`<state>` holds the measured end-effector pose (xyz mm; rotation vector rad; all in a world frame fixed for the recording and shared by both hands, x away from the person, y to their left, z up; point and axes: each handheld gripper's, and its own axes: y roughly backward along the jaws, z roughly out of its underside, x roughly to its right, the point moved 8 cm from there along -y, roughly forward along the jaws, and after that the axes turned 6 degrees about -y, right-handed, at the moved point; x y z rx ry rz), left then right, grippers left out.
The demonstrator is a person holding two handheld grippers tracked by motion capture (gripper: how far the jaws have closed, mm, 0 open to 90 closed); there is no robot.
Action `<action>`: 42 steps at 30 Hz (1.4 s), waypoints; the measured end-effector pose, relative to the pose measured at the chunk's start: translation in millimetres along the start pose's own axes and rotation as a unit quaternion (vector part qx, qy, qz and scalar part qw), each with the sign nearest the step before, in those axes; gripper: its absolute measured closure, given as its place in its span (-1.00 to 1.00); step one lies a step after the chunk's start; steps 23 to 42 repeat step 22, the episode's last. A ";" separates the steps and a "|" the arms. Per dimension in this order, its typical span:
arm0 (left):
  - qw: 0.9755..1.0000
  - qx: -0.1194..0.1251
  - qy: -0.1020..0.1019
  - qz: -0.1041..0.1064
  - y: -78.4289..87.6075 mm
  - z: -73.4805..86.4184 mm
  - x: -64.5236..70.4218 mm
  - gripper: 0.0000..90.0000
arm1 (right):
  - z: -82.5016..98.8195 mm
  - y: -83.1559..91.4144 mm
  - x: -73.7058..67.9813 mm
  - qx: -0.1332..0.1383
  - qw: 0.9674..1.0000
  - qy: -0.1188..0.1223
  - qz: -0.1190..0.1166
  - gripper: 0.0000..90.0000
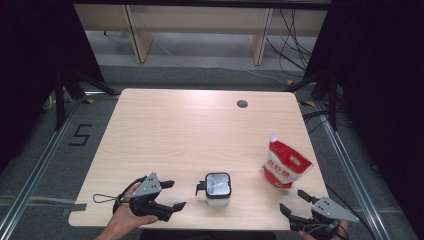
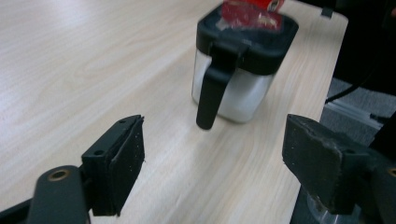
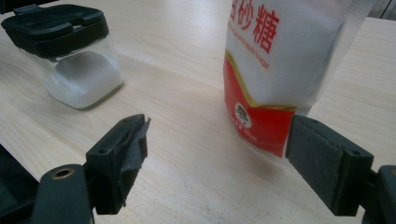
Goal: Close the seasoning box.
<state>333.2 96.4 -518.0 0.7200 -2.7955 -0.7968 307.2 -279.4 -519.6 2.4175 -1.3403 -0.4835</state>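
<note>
1. Clear square sugar jar [image 1: 218, 189], black lid and handle, stands at the wooden table's [image 1: 190, 130] near edge between my grippers.
2. Left gripper [image 1: 172, 195] gapes wide, empty.
3. Right gripper [image 1: 294, 201] stands open, empty, beside the glossy red-and-white sugar pouch [image 1: 285, 164].

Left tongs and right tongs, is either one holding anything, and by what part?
Nothing is held. The left tongs stand open short of the jar's handle; the right tongs are open near the sugar bag.

Even overhead light, dark surround; soft shadows; gripper views slightly blurred near lens.
</note>
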 end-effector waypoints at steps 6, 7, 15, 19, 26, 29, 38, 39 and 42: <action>1.000 -0.014 -0.003 0.005 -3.5 11.3 6.3 -0.61 | 1.4 -0.2 2.0 -0.005 1.000 0.005 0.007 -0.59; 1.000 -0.017 -0.007 0.005 -3.8 13.0 6.1 -0.61 | 1.8 -1.0 0.2 -0.006 1.000 -0.001 0.000 -0.60; 0.999 -0.037 0.000 -0.003 -6.8 25.7 4.3 -0.61 | 6.5 -2.8 1.5 -0.024 1.000 0.003 0.002 -0.64; 0.999 -0.036 -0.007 -0.004 -5.6 25.1 2.6 -0.61 | 7.5 -2.8 3.9 -0.027 1.000 0.006 0.011 -0.65; 0.999 -0.037 -0.008 -0.005 -5.6 25.6 2.4 -0.61 | 7.6 -2.7 4.2 -0.027 1.000 0.005 0.012 -0.65; 0.999 -0.037 -0.008 -0.005 -5.6 25.6 2.4 -0.61 | 7.6 -2.7 4.2 -0.027 1.000 0.005 0.012 -0.65; 0.999 -0.037 -0.008 -0.005 -5.6 25.6 2.4 -0.61 | 7.6 -2.7 4.2 -0.027 1.000 0.005 0.012 -0.65; 0.999 -0.037 -0.008 -0.005 -5.6 25.6 2.4 -0.61 | 7.6 -2.7 4.2 -0.027 1.000 0.005 0.012 -0.65; 0.999 -0.037 -0.008 -0.005 -5.6 25.6 2.4 -0.61 | 7.6 -2.7 4.2 -0.027 1.000 0.005 0.012 -0.65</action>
